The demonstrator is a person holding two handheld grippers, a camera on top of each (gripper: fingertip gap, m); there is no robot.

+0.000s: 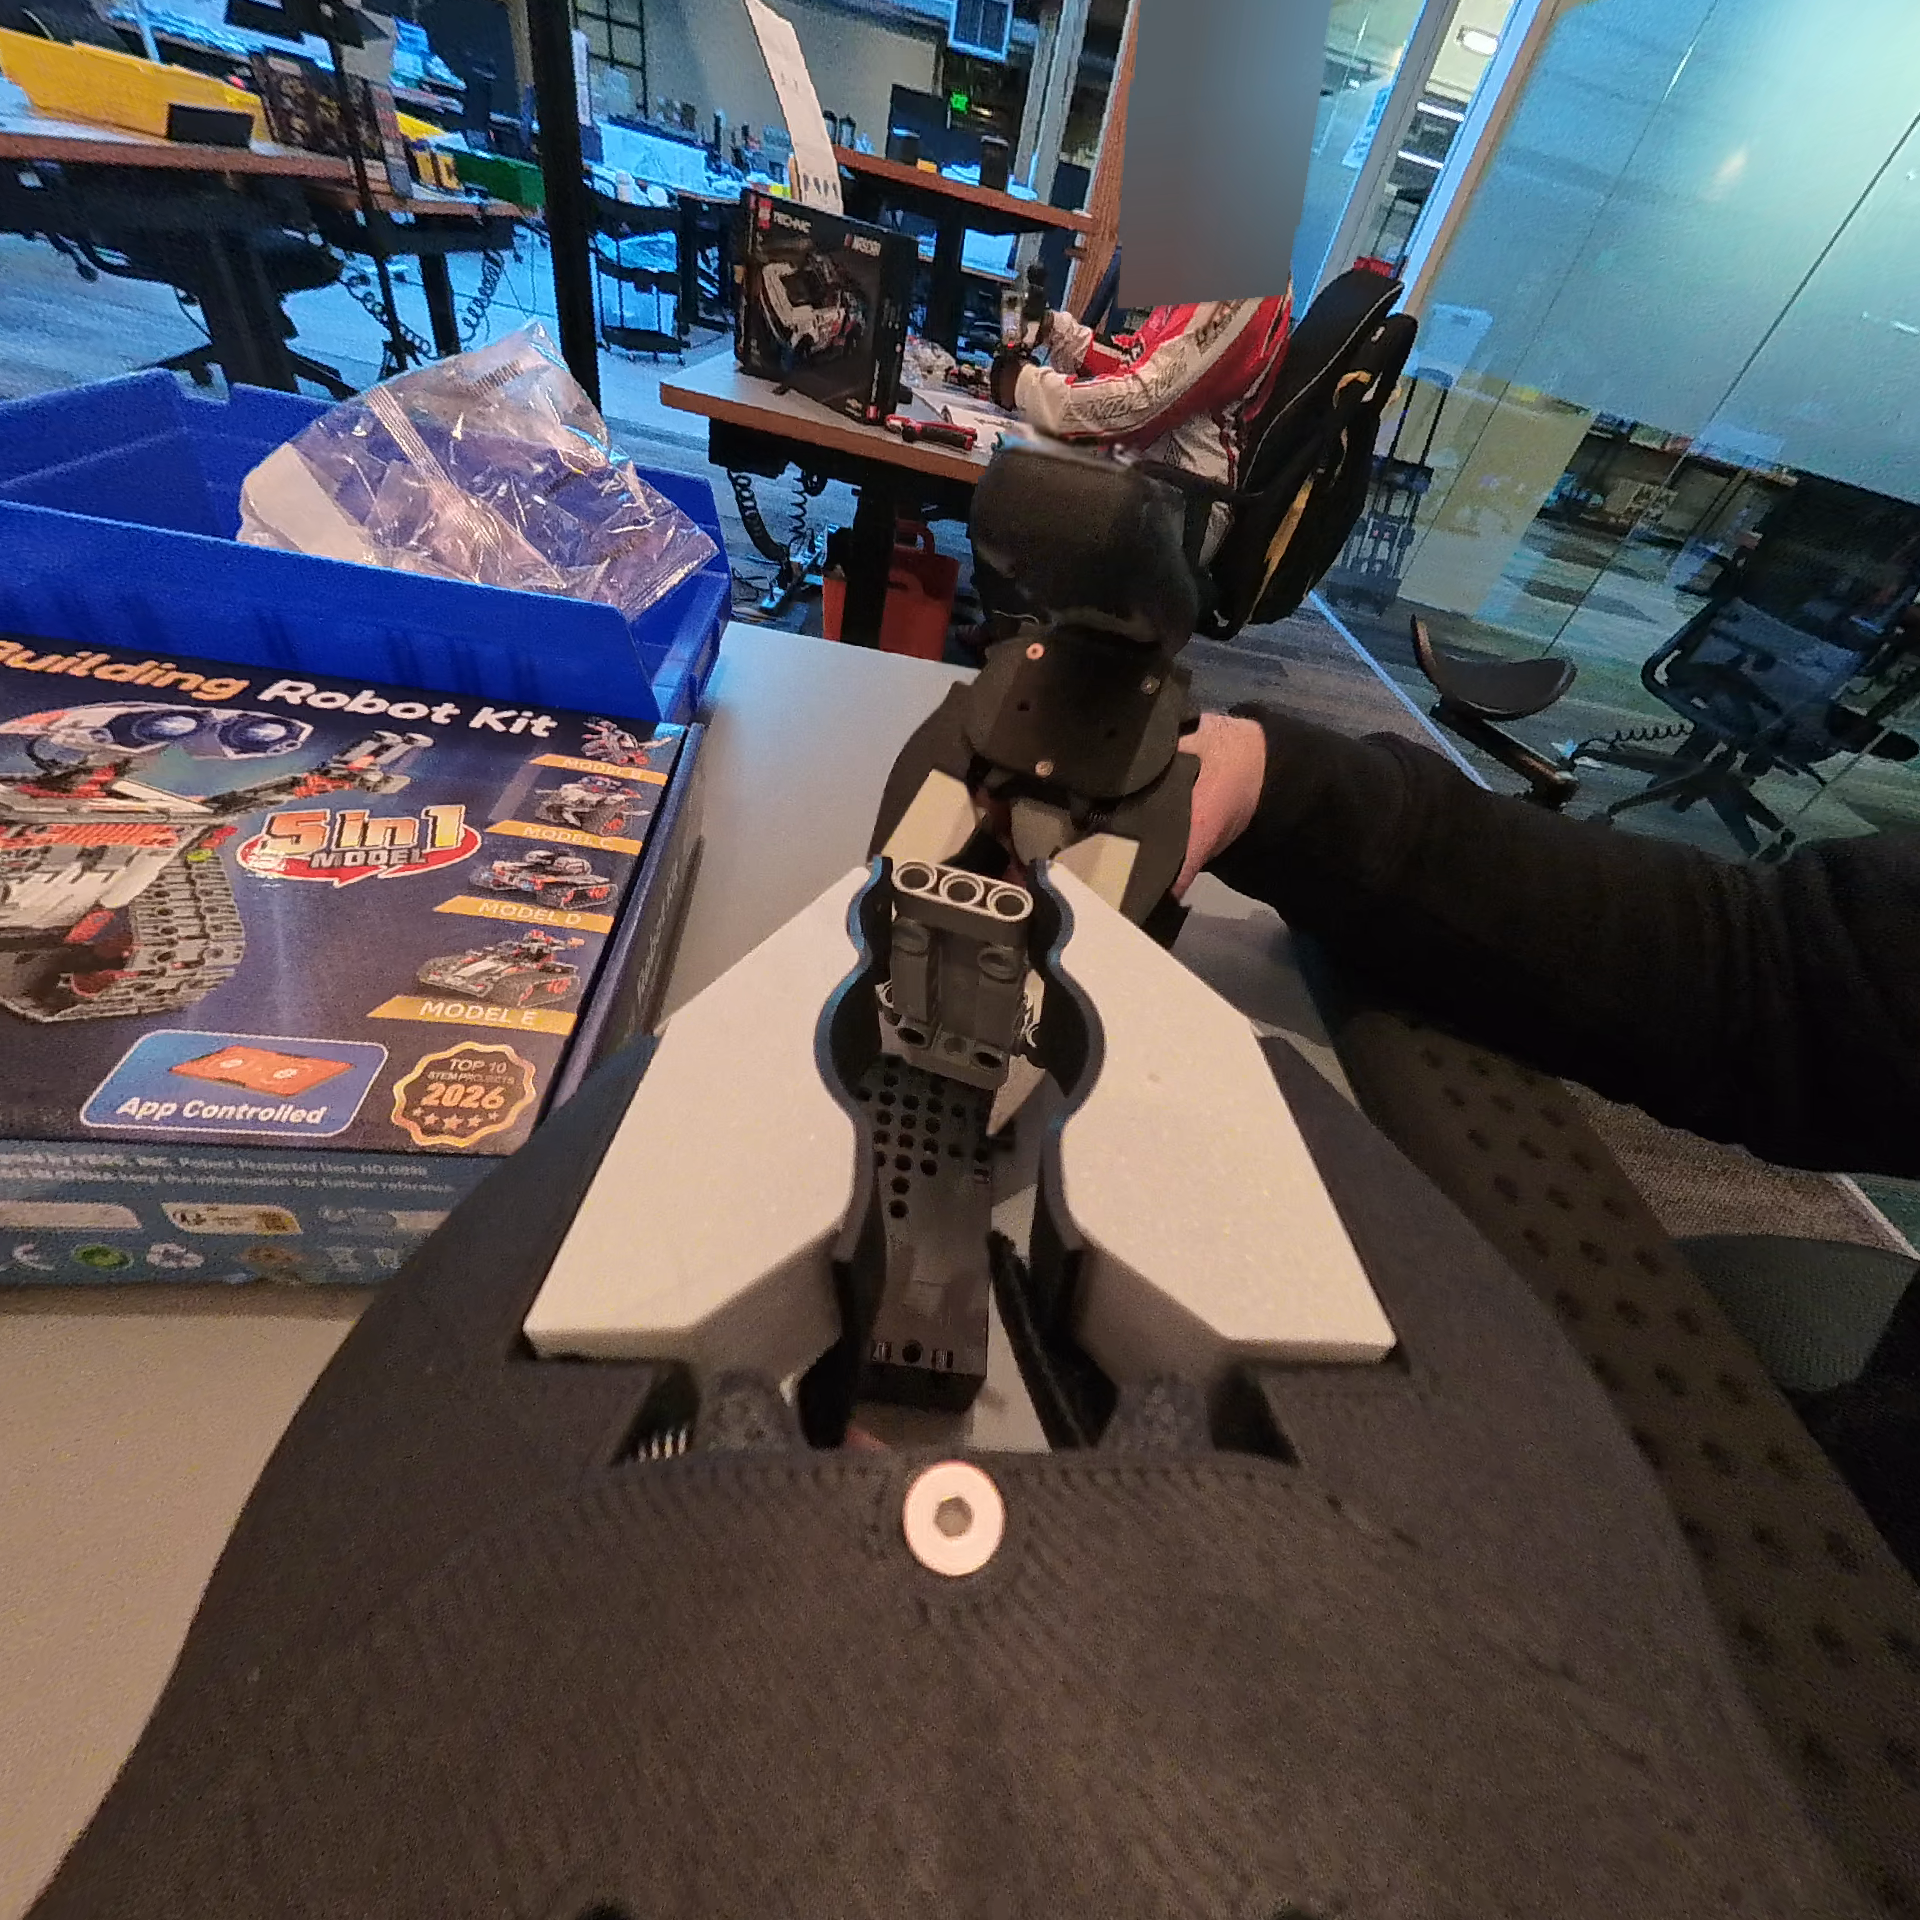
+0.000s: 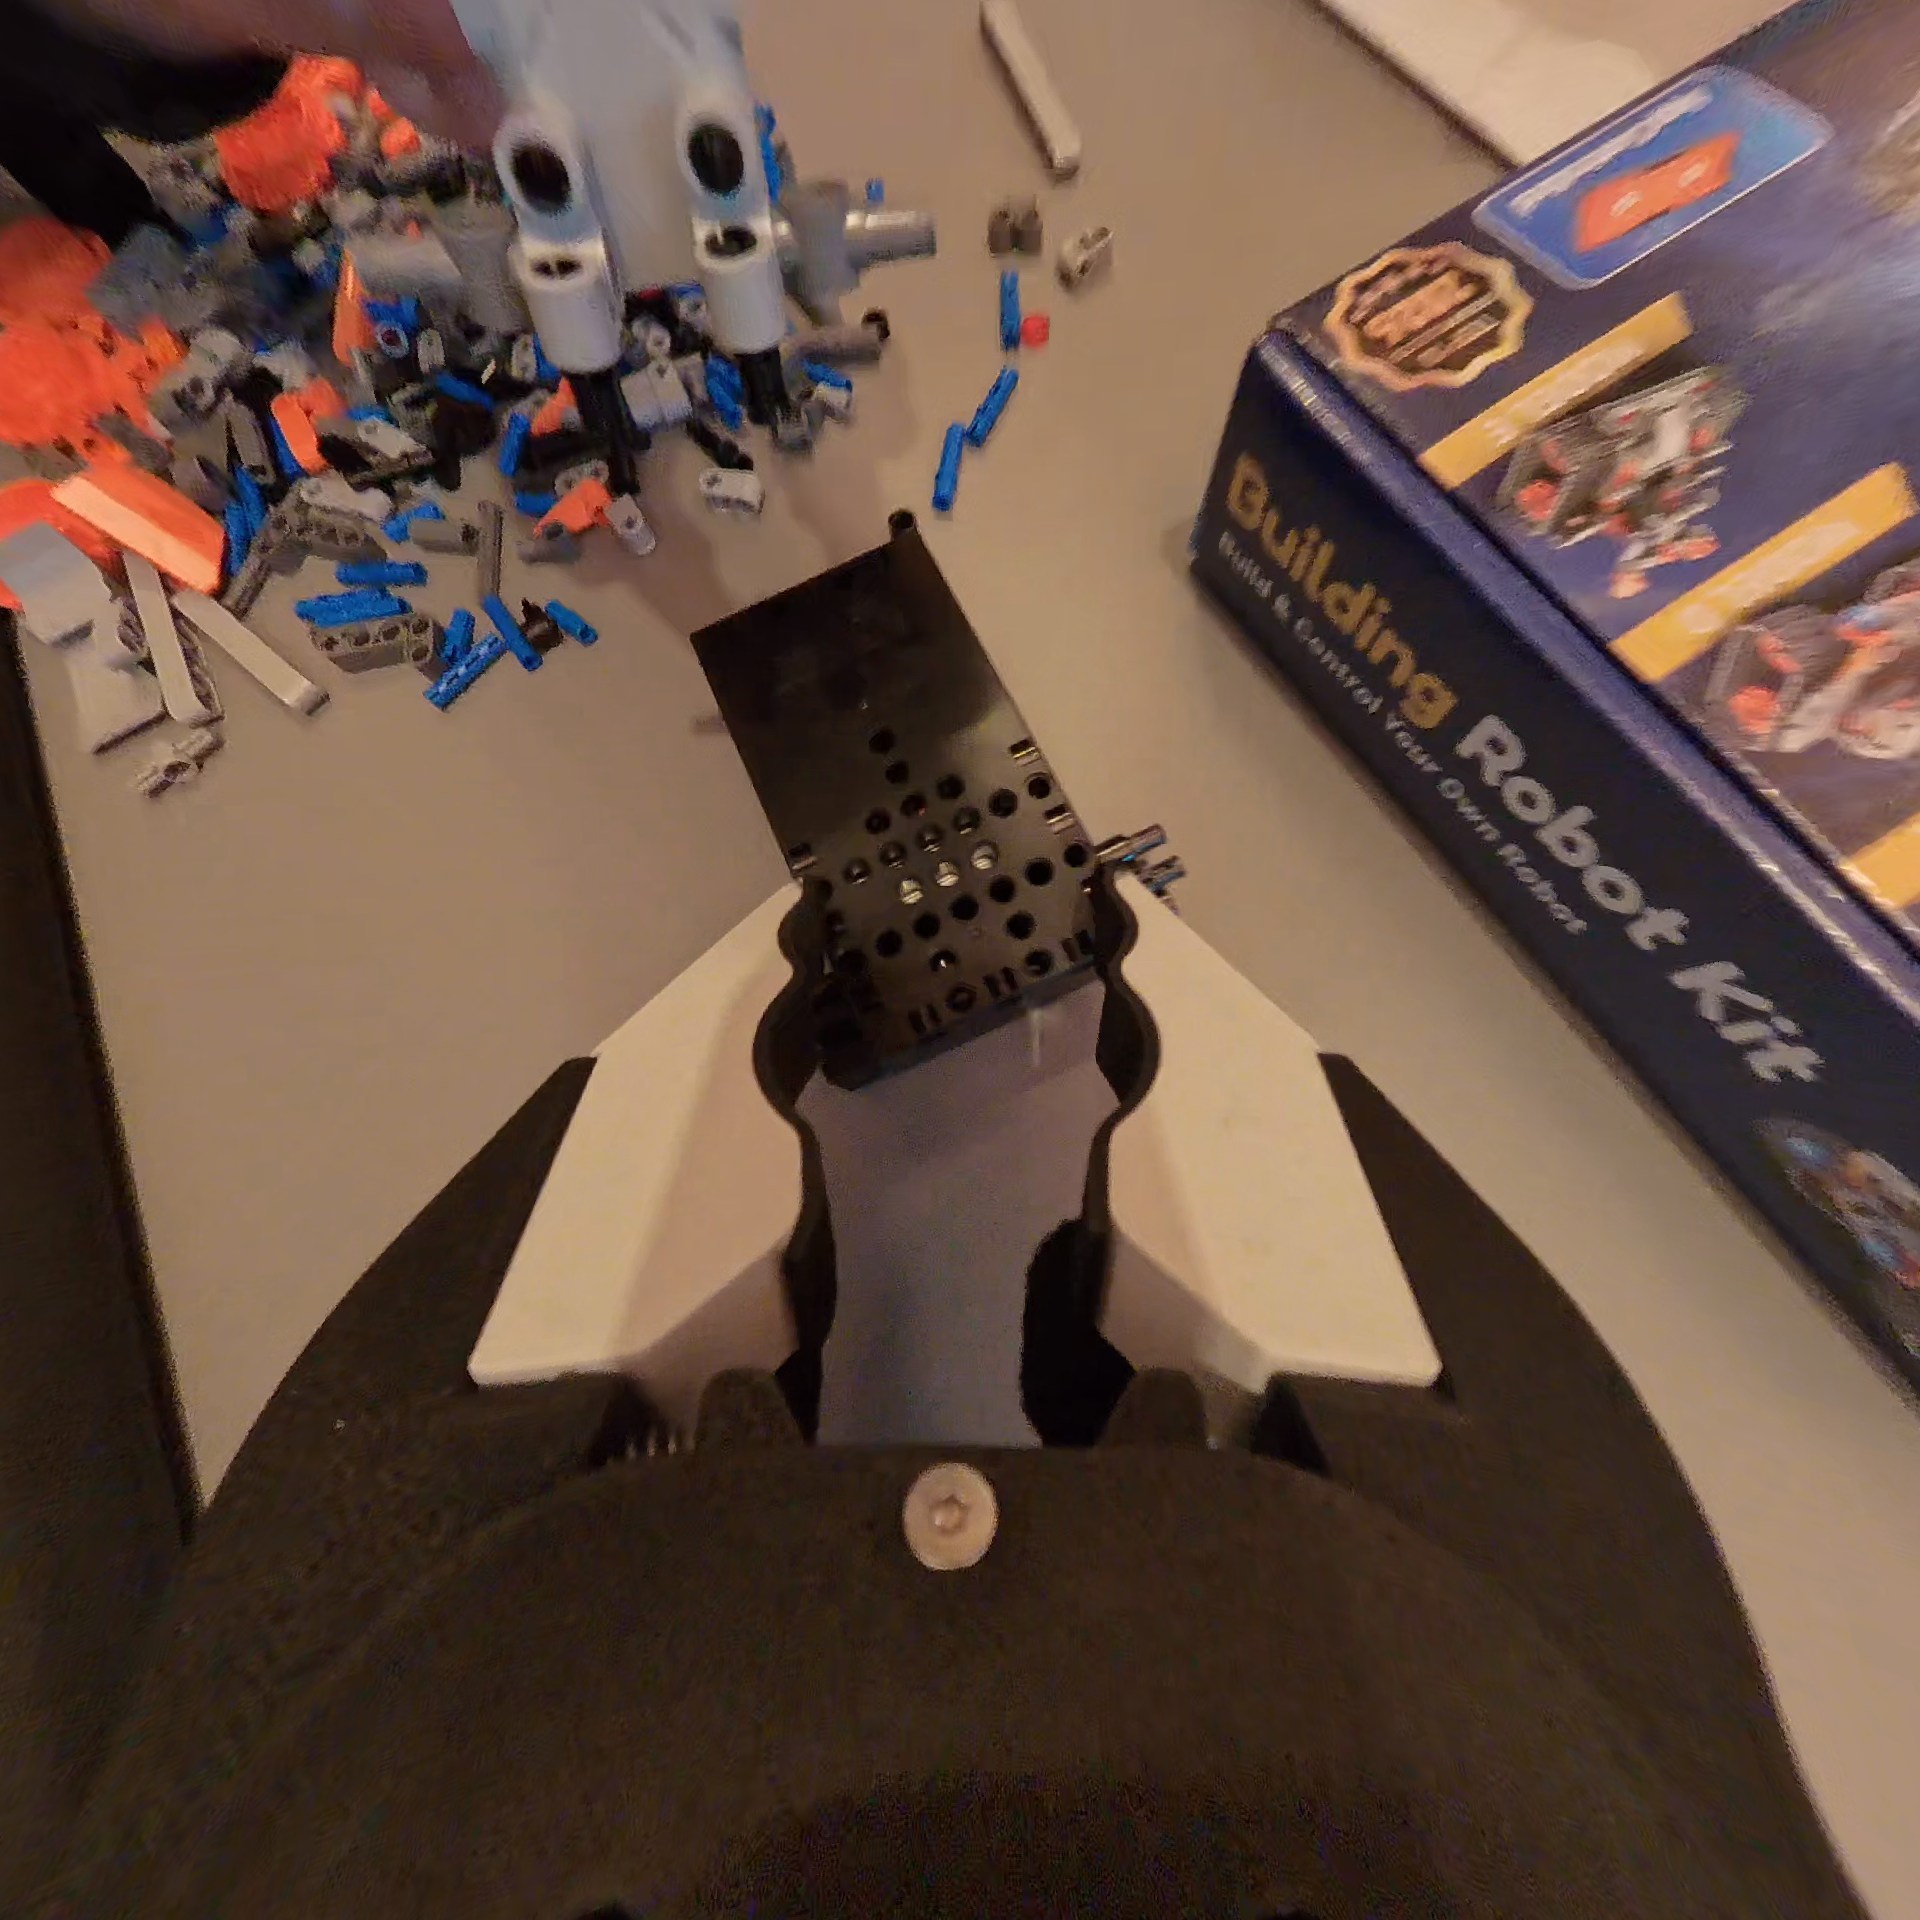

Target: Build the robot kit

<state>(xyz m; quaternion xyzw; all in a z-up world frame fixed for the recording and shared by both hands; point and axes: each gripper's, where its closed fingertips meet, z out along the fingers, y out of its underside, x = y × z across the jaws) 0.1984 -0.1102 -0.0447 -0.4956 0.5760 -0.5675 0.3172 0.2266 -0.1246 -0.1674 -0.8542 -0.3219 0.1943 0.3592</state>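
Note:
My left gripper (image 1: 956, 914) is shut on a grey connector piece (image 1: 958, 961) with three round holes at its top. That piece also shows blurred in the right wrist view (image 2: 561, 270), with two black axles pointing down from it. My right gripper (image 2: 951, 914) is shut on the near end of a black perforated block (image 2: 904, 748), held above the table. In the left wrist view the block (image 1: 925, 1174) lies between and below my left fingers. The right gripper (image 1: 1013, 831) faces it from beyond, held by a hand in a black sleeve.
A blue robot kit box (image 1: 312, 935) (image 2: 1558, 623) lies on the grey table (image 2: 416, 987). A blue bin (image 1: 364, 613) holds a clear plastic bag (image 1: 468, 488). A pile of orange, blue and grey loose pieces (image 2: 312, 468) lies at the left. A seated person (image 1: 1143, 374) works at a far table. Tip to tip, the grippers are about 12 cm apart.

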